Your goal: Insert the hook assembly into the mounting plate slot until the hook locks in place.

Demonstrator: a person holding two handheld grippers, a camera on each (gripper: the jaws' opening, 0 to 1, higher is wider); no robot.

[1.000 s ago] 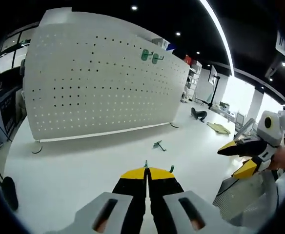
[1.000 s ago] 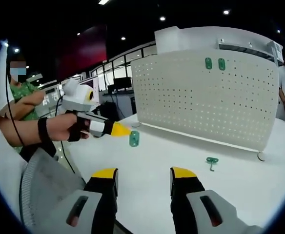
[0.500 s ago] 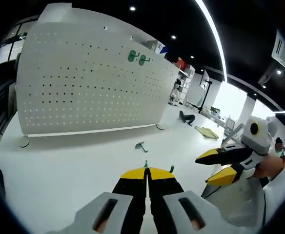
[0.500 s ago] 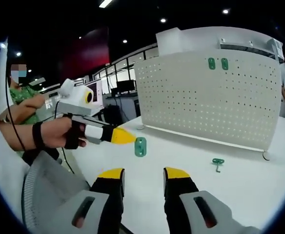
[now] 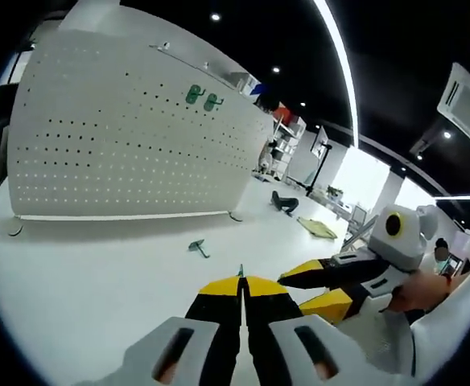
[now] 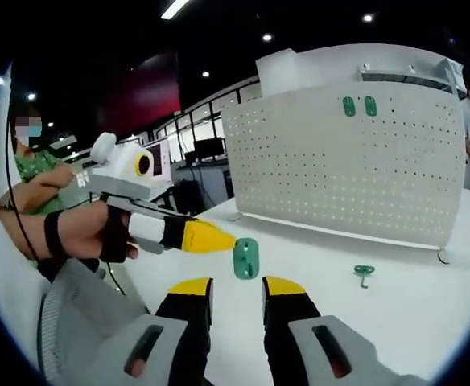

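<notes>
Left gripper [image 6: 219, 240] pinching one green plate [image 6: 246, 258]; right gripper [image 6: 237, 286] spread. One loose hook [image 6: 364, 273] on table [image 6: 428, 305], two plates [image 6: 359, 106] on pegboard [image 6: 340, 169].

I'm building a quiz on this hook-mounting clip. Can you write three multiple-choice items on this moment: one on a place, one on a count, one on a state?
1. Where does the loose green hook lie?
A. On the white table, in front of the pegboard
B. Hanging on the pegboard
C. Between the right gripper's jaws

2. How many green pieces are mounted high on the pegboard?
A. One
B. Two
C. Four

3. How do the left gripper's jaws stand?
A. Wide open
B. Shut on a green plate
C. Shut on nothing

Answers:
1 A, it rests on the table short of the board's foot.
2 B, a pair sits side by side.
3 B, the green plate hangs from its yellow tips in the right gripper view.
</notes>
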